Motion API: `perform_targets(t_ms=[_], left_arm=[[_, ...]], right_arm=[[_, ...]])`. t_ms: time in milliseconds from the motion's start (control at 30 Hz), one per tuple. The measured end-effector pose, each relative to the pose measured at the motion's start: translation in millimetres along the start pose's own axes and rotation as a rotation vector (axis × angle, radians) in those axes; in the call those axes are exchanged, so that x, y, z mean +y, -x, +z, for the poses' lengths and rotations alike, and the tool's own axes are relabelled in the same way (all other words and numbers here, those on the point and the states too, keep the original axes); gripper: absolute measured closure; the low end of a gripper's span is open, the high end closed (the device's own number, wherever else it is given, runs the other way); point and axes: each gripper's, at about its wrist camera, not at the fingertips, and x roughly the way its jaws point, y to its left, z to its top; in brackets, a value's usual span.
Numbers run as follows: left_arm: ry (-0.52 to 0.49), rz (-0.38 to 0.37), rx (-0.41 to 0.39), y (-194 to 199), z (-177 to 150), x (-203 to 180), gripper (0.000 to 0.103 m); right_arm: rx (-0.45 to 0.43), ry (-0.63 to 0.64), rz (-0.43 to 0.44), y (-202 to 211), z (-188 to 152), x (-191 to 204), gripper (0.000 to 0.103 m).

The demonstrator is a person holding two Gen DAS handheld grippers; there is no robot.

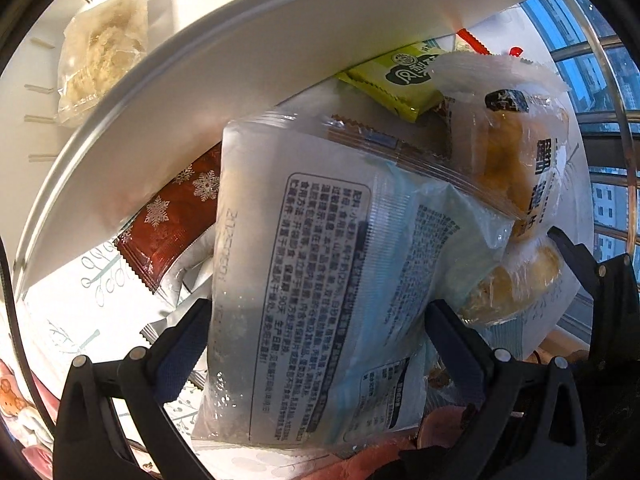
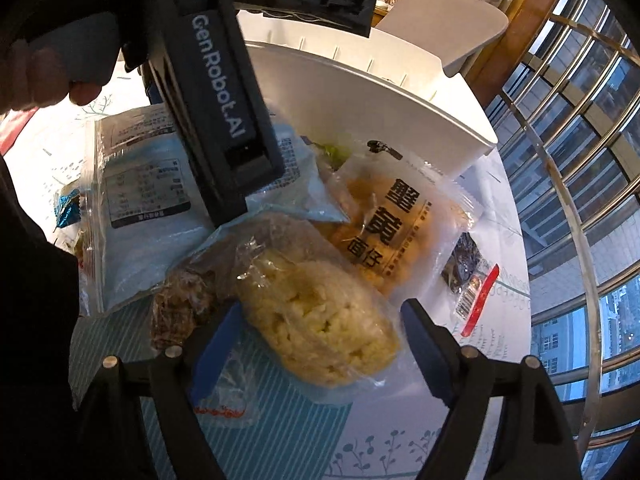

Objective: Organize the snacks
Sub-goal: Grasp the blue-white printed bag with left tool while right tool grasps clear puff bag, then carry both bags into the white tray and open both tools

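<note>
1. The left tool (image 1: pixel 316 320) is straddling a clear pouch (image 1: pixel 320 264) beside the white bin (image 1: pixel 224 92), its fingers pressing the pouch's edges, apparently clamped for lifting.
2. The right tool (image 2: pixel 316 344) is framing a yellow puff pack (image 2: pixel 316 320) near the bin, fingers apart, likely lining up a grasp.
3. Other snacks are crowding the tabletop (image 2: pixel 380 440).

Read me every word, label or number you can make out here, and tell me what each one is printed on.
"GenRobot.AI": on the left gripper's black body, seen from the right wrist.
"蟹黄面仔": on the orange snack bag.
Dense print on the clear packet: too small to read.
Logo on the green packet: unreadable.
Barcode label on the dark packet: blurred.
</note>
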Motion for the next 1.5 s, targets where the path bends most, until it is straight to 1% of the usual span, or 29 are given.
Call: perform_targets(t_ms=[33,100,133,200,300,333,367,433,600,700,800,867,900,1067,1200,1333,1500], left_arm=[[0.001,0.004,-0.003,2,-8,-5,0.000],[0.004,0.017,-0.007,3,-14,-6,0.000],[0.007,0.025,-0.007,2,-16,-9,0.000],[0.004,0.044,-0.011,4,-17,-13,0.000],[-0.002,0.066,-0.029,4,-20,-17,0.001],[0.000,0.070,-0.034,4,-21,-18,0.004],[0.000,0.068,-0.039,5,-23,-20,0.011],[-0.009,0.079,-0.051,8,-27,-28,0.016],[0.007,0.088,-0.058,8,-33,-39,0.021],[0.009,0.082,-0.054,17,-35,-41,0.025],[0.018,0.065,-0.054,24,-41,-46,0.033],[0.006,0.067,-0.067,35,-41,-46,0.041],[-0.003,0.072,-0.073,42,-39,-47,0.042],[-0.015,0.084,-0.085,52,-50,-50,0.049],[-0.019,0.100,-0.109,67,-58,-48,0.052],[-0.017,0.101,-0.144,88,-69,-41,0.052],[-0.007,0.089,-0.172,114,-85,-40,0.052]], right_arm=[[0.002,-0.001,0.004,0,0,0,0.024],[0.000,-0.001,0.005,1,0,-1,0.028],[-0.003,-0.003,0.005,3,-1,-1,0.029],[-0.005,-0.018,0.014,4,-2,-5,0.036],[-0.001,-0.036,0.025,6,-2,-9,0.040],[-0.001,-0.036,0.024,7,-2,-9,0.042],[-0.001,-0.034,0.024,7,-2,-9,0.044],[0.002,-0.039,0.027,8,-2,-10,0.046],[0.017,-0.074,0.033,10,1,-17,0.052],[0.026,-0.106,0.048,11,2,-20,0.055],[0.031,-0.132,0.052,13,2,-22,0.057],[0.039,-0.162,0.055,15,1,-23,0.058],[0.042,-0.181,0.058,16,0,-24,0.059],[0.047,-0.242,0.069,21,-1,-24,0.059],[0.039,-0.304,0.075,31,0,-25,0.059],[0.017,-0.382,0.067,45,0,-29,0.059],[-0.006,-0.444,0.042,64,4,-28,0.059]])
